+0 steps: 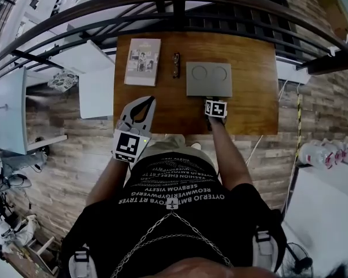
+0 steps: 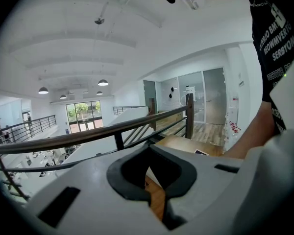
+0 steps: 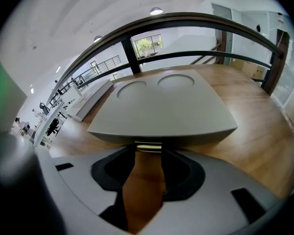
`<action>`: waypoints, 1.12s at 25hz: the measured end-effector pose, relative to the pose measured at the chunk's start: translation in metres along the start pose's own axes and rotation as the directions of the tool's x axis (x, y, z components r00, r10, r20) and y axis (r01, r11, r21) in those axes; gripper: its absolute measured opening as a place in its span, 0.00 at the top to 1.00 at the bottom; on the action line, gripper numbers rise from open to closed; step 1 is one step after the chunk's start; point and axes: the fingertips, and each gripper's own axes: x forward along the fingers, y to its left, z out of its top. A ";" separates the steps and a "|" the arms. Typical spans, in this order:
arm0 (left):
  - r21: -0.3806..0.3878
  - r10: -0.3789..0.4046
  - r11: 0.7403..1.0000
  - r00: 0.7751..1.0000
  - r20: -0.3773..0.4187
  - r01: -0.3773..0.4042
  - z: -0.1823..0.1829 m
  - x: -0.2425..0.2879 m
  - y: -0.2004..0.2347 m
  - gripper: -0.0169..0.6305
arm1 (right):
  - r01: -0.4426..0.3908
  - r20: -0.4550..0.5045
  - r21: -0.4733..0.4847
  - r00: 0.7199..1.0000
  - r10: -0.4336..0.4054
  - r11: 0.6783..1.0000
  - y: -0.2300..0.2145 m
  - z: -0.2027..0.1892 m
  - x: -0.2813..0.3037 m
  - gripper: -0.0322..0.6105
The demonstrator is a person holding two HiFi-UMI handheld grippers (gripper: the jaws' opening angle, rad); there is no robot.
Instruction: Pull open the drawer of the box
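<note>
A flat grey box (image 1: 209, 79) with two round dents in its lid lies on the wooden table (image 1: 249, 106). In the right gripper view its front face (image 3: 161, 131) fills the middle, with a small brass drawer handle (image 3: 148, 147) at the lower edge. My right gripper (image 3: 148, 153) is at the box front (image 1: 213, 101), and its two jaws sit against either end of that handle. My left gripper (image 1: 151, 100) hovers over the table's front left, away from the box, with its tips together and nothing in them (image 2: 148, 150).
A booklet (image 1: 142, 61) lies at the table's back left, and a small dark object (image 1: 176, 64) lies between it and the box. A dark metal railing (image 1: 180, 7) runs just beyond the table's far edge, with a drop to a lower floor behind it.
</note>
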 end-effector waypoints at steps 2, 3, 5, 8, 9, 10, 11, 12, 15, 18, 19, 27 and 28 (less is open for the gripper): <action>-0.002 0.006 1.000 1.000 0.001 -0.006 -0.004 -0.005 0.004 0.98 | -0.002 -0.004 -0.001 1.000 0.002 1.000 0.005 -0.002 0.003 0.70; -0.005 0.010 1.000 1.000 0.000 -0.010 -0.006 -0.008 0.005 0.97 | -0.003 -0.008 0.000 1.000 0.003 1.000 0.006 -0.003 0.004 0.70; -0.009 0.021 1.000 1.000 -0.002 -0.021 -0.006 -0.015 0.005 0.98 | -0.005 -0.012 0.001 1.000 0.005 1.000 0.006 -0.007 0.002 0.70; -0.012 0.035 0.999 0.999 0.002 -0.035 -0.005 -0.024 0.002 0.97 | -0.005 -0.014 0.000 1.000 0.005 1.000 0.006 -0.014 -0.002 0.70; -0.013 0.038 0.999 0.999 0.004 -0.038 -0.005 -0.026 0.002 0.98 | -0.005 -0.015 0.000 1.000 0.005 1.000 0.006 -0.016 -0.002 0.70; -0.013 0.040 0.999 0.999 0.008 -0.040 -0.005 -0.027 0.002 0.97 | -0.006 -0.018 0.002 1.000 0.006 1.000 0.007 -0.019 -0.003 0.70; -0.014 0.042 0.999 0.999 0.011 -0.042 -0.005 -0.029 0.001 0.98 | -0.008 -0.021 0.004 1.000 0.008 1.000 0.007 -0.022 -0.003 0.70; -0.014 0.044 0.999 0.999 0.014 -0.043 -0.004 -0.030 0.001 0.98 | -0.010 -0.024 0.005 1.000 0.010 1.000 0.008 -0.024 -0.005 0.70; -0.012 0.046 0.999 0.999 0.025 -0.045 0.000 -0.034 -0.003 0.97 | -0.016 -0.033 -0.003 0.999 0.016 1.000 0.010 -0.029 -0.010 0.70; -0.013 0.047 0.999 0.998 0.035 -0.046 0.004 -0.039 -0.008 0.98 | -0.026 -0.046 -0.010 0.999 0.025 1.000 0.012 -0.038 -0.016 0.70; -0.013 0.046 0.999 0.998 0.038 -0.045 0.005 -0.040 -0.010 0.98 | -0.029 -0.051 -0.011 0.998 0.029 1.000 0.013 -0.040 -0.018 0.70; -0.006 0.040 0.999 0.997 0.060 -0.040 0.013 -0.047 -0.023 0.97 | -0.040 -0.066 -0.004 0.997 0.040 0.999 0.016 -0.057 -0.029 0.70; -0.005 0.041 0.999 0.997 0.059 -0.040 0.012 -0.048 -0.024 0.98 | -0.041 -0.068 -0.002 0.997 0.041 0.999 0.015 -0.060 -0.028 0.70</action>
